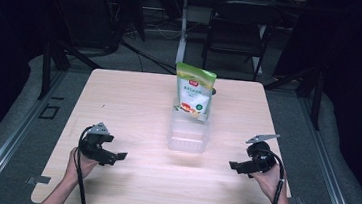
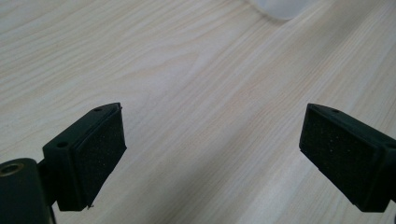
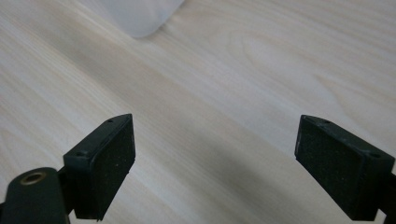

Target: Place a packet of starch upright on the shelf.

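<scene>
Jaws of left gripper (image 1: 119, 156) and right gripper (image 1: 234, 165) released, empty. Green-white upright pouch (image 1: 194, 92) in clear plastic tray (image 1: 187, 138) lies ahead, midway between your grippers on pale wooden desk (image 1: 133, 102).

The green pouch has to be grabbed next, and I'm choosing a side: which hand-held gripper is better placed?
Neither clearly. The left hand-held gripper and right hand-held gripper sit open, about equally far either side of the clear container where the green pouch stands upright. Its top tilts slightly right, so perhaps right.
</scene>
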`<state>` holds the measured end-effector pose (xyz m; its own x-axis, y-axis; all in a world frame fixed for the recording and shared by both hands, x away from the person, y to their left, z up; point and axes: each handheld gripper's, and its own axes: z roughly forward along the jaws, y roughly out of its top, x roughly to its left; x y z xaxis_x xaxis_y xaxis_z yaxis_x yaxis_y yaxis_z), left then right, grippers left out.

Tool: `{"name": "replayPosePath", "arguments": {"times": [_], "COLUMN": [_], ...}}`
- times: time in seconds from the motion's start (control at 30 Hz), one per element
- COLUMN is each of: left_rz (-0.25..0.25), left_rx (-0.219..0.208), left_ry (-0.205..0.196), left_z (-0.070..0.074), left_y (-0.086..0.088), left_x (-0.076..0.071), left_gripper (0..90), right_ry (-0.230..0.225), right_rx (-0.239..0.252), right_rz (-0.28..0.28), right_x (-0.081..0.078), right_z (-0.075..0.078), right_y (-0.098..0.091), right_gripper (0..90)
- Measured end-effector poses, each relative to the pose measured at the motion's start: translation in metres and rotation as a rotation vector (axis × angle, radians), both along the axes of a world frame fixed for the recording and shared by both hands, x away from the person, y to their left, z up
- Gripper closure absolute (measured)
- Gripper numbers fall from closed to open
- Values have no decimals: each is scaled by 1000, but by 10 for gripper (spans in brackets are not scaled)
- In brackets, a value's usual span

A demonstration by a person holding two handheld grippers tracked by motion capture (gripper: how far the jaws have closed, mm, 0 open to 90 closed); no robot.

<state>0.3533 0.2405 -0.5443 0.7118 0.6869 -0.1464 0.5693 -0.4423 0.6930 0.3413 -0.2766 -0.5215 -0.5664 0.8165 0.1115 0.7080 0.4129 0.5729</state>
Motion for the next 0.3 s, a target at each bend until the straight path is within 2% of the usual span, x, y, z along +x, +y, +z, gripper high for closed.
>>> {"name": "replayPosePath", "arguments": {"times": [0.1,0.3], "left_rz": [-4,-3], "left_rx": [4,7], "left_ry": [-1,-6], "left_z": [0,0], "left_y": [0,-1], "left_x": [0,0], "left_gripper": [69,68], "right_ry": [8,36], "right_rx": [1,43], "right_rz": [0,31], "right_x": [-4,-5], "right_z": [-7,-12], "right_y": [-3,-6], "right_gripper": [108,79]}}
